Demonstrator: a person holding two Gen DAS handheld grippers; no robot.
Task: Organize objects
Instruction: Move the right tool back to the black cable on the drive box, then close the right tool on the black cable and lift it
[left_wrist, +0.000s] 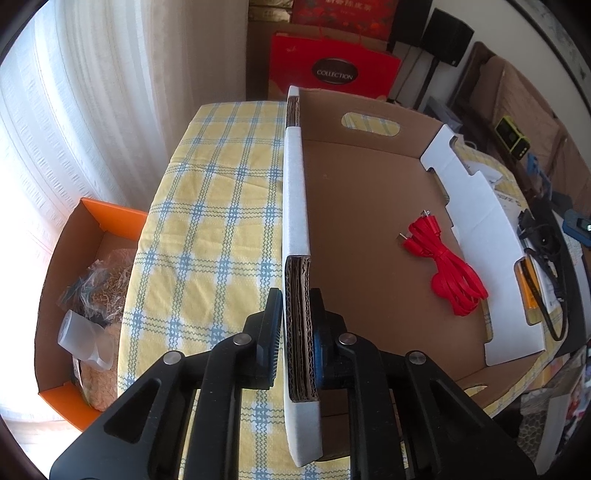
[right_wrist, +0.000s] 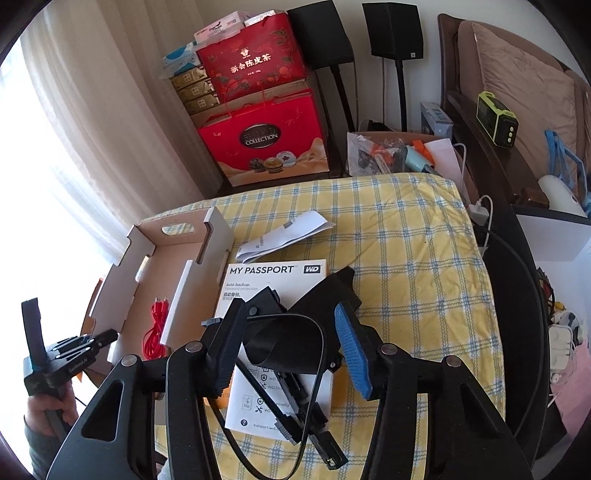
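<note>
Left gripper (left_wrist: 297, 325) clamps the shallow brown cardboard tray's (left_wrist: 362, 192) side wall, red coiled cable (left_wrist: 448, 275) inside; right gripper (right_wrist: 286, 332) gapes over white WD box (right_wrist: 273, 275), black pouch (right_wrist: 284, 352) partly hidden.

Bright sheer curtains (left_wrist: 74, 122), yellow-checked tablecloth (left_wrist: 207, 229), black speakers (right_wrist: 391, 29) against a white wall, brown cushioned chair (right_wrist: 524, 85).

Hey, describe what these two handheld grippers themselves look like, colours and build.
Both are black plastic linkage frames with round silver pivot pins. The right gripper has ribbed pads, one blue, one dark. The left gripper has blue-edged ribbed pads; from the right view, white lettering marks its body.
</note>
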